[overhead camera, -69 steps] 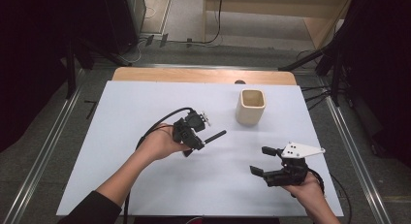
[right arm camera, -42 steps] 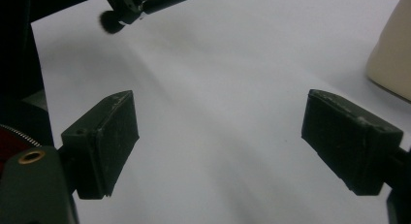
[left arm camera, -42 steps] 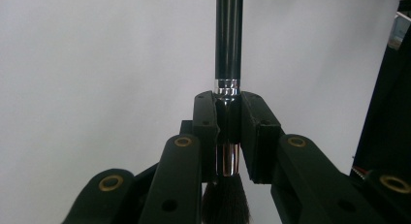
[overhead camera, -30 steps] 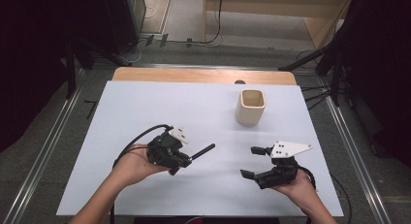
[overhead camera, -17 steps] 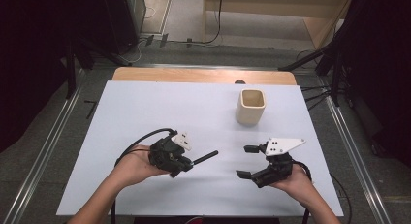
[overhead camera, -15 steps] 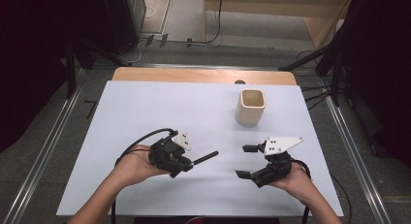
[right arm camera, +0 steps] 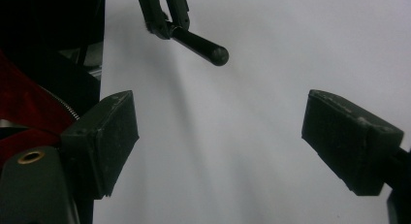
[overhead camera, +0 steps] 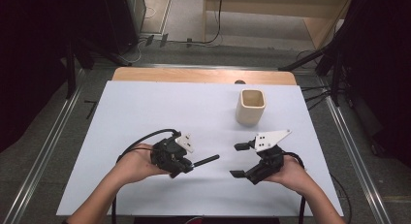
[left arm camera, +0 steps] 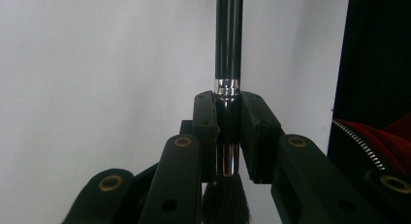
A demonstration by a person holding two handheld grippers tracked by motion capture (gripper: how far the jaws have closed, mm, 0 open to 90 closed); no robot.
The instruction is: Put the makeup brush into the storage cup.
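- The left gripper [overhead camera: 186, 162] is clamping a slim black brush with a glossy round handle, silver metal ferrule and dark bristle tuft [left arm camera: 228, 64], its jaws pressing together on the ferrule section.
- In the left gripper view, the brush handle is running straight out beyond the jaws, a silver ring is sitting just past the pads, and the dark bristles are spreading out behind them toward the camera.
- In the high view, the brush [overhead camera: 206, 161] is pointing right and slightly far from the left gripper, with its rounded handle end hanging over the near middle of the white rectangular surface [overhead camera: 145, 107].
- The right gripper [overhead camera: 240, 160] is sitting to the right of the brush with its jaws standing wide apart and nothing between them; the handle tip is lying near them but apart.
- In the right gripper view, the rounded handle end [right arm camera: 213, 53] is showing ahead, between and beyond the two spread pads.
- A cream, square-mouthed open cup [overhead camera: 251, 106] is standing upright at the far right of the surface, well apart from both grippers.
- Bare white surface is lying open to the far left and along the middle; the near edge is running close under both hands, and the right edge is near the right hand.
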